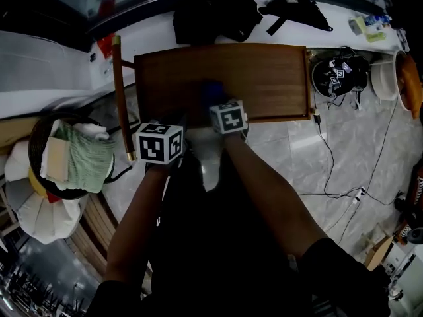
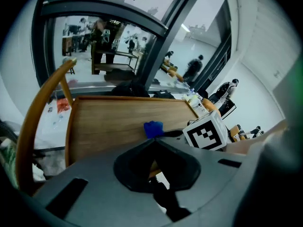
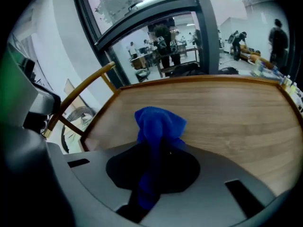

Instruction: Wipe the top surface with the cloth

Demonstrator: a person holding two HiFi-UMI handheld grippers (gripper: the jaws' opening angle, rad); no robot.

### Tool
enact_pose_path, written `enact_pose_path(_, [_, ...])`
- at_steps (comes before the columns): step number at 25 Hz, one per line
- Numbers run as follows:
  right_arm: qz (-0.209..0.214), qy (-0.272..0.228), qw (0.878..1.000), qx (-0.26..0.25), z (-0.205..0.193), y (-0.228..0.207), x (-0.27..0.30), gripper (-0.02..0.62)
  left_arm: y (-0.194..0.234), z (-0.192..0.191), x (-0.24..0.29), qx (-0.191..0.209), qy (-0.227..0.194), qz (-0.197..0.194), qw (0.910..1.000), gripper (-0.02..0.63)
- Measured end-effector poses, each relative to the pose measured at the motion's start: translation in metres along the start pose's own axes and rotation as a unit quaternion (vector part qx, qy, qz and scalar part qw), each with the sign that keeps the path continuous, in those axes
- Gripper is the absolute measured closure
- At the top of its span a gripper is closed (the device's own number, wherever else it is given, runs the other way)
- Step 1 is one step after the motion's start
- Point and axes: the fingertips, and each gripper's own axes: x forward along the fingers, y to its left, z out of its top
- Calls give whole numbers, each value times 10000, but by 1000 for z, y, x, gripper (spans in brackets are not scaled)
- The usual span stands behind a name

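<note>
While the right gripper (image 3: pixel 157 148) pinches the cloth (image 3: pixel 159 122) over the tabletop (image 3: pixel 232 112), left gripper (image 2: pixel 154 167) fingers press together.

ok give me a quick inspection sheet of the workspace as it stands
surface: wooden table top, raised rim, no loose items seen on it
job's things: blue cloth, bunched, sticking out of the right gripper over the top's near side
clutter: basket of towels on the floor at left; black bag beyond the far edge
grippers: right gripper shut on the blue cloth; left gripper looks shut, nothing between its jaws
cables: black cable across the floor at right
surroundings: curved wooden rail left of the table; pale stone-look floor; glass wall with people behind
</note>
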Motion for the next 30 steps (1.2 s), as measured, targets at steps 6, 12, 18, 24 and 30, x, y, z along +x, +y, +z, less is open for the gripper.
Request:
enact_pose_path(6, [-488, -120, 9978, 425, -15, -110, -47, 538, -74, 16, 54, 330, 149, -374, 9986, 595])
enact_pose_path(12, [-1154, -221, 9910, 637, -34, -215, -99, 538, -135, 28, 96, 497, 201, -632, 9966, 594])
enact_pose_path(18, [-1600, -190, 9836, 813, -45, -273, -136, 538, -165, 40, 112, 533, 104, -687, 9962, 594])
enact_pose_path(24, [-1954, -321, 9741, 1089, -45, -297, -153, 538, -162, 38, 99, 459, 6, -570, 9973, 594])
enact_pose_path(30, [-2210, -488, 9635, 1432, -44, -299, -161, 538, -113, 27, 47, 188, -249, -272, 9991, 595])
